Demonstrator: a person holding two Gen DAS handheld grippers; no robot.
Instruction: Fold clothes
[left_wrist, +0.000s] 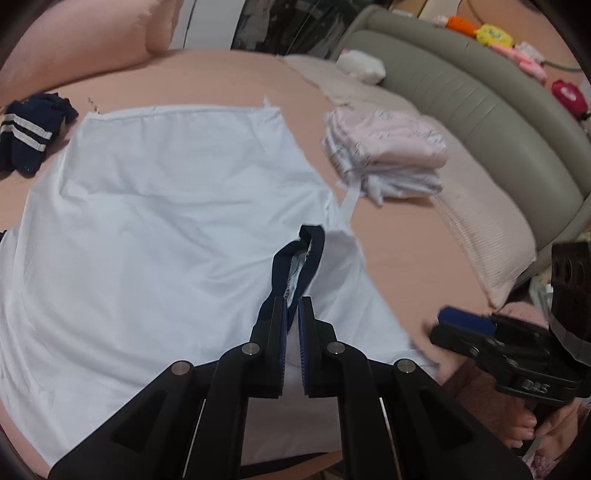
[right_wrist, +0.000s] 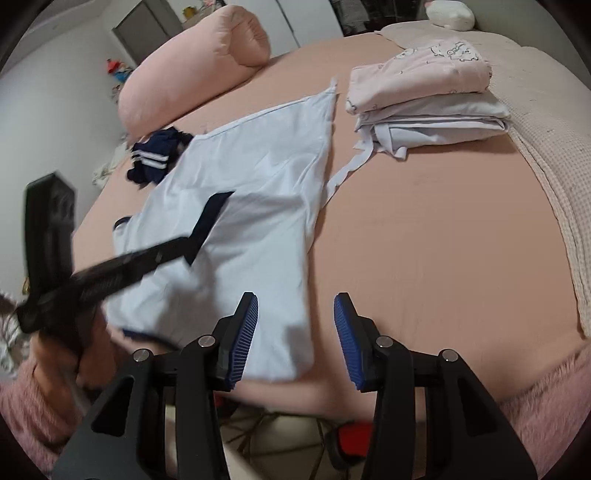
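The left claw (left_wrist: 294, 308) pinches the navy ribbed cuff (left_wrist: 308, 251) of a smooth white shirt (left_wrist: 155, 221). The shirt lies flat on the pink bed (right_wrist: 424, 240). The right claw (right_wrist: 295, 325) hangs released.

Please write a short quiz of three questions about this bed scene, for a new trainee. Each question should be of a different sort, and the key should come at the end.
1. True or false: the left gripper is shut on the dark blue trim of the white shirt.
2. What lies between the jaws of the right gripper? A) a sock B) the shirt's corner, not clamped C) a pillow
3. Fill in: the pile of folded clothes has a ____ garment on top.

Key
1. True.
2. B: the jaws stand apart, and the corner of the shirt lies under them.
3. Pink.
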